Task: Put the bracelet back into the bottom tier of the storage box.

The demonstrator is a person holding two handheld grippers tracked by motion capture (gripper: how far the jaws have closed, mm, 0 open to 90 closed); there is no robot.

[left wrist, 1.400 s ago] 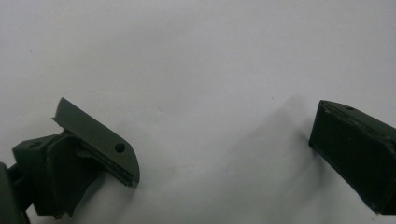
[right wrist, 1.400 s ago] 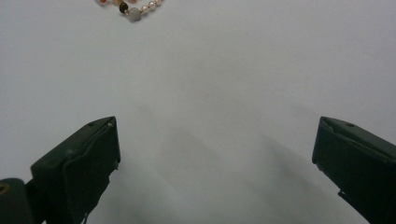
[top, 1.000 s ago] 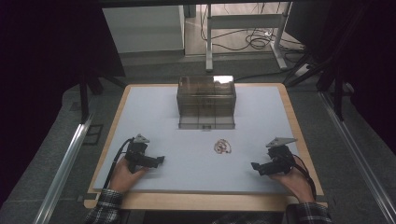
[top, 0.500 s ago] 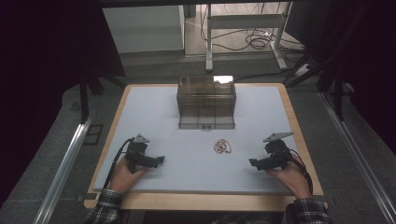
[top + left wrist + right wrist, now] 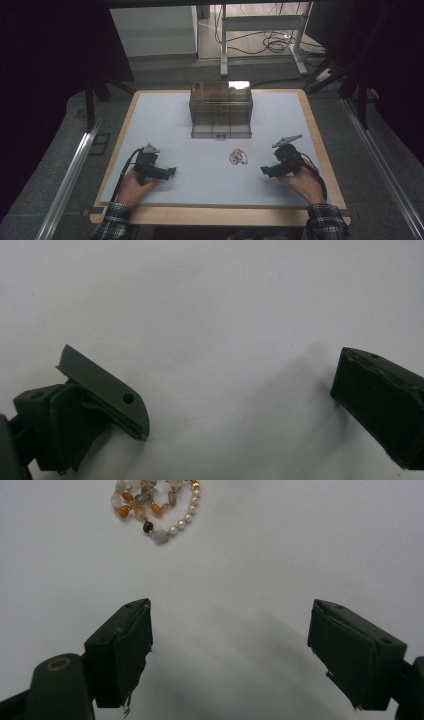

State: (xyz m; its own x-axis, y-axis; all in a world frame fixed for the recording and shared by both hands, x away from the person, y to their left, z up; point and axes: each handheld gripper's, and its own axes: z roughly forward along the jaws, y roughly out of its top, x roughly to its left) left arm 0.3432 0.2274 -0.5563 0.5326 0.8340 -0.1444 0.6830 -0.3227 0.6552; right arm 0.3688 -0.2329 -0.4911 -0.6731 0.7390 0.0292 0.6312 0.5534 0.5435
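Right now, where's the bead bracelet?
High view: the bead bracelet lies on the mat, just in front of the clear drawer box, nearer the right claw than the left.

Beaded bracelet [image 5: 239,157] on table [image 5: 165,120] — right claw [image 5: 264,170] near, left claw [image 5: 171,171] apart

Both forearms, in plaid sleeves, come in from the near edge. The left hand [image 5: 131,186] holds the left gripper [image 5: 170,172] low, its jaws spread wide with nothing between them. The right hand [image 5: 305,182] holds the right gripper [image 5: 264,170] pointing inward; its jaws have just been closing, yet stand apart and empty.
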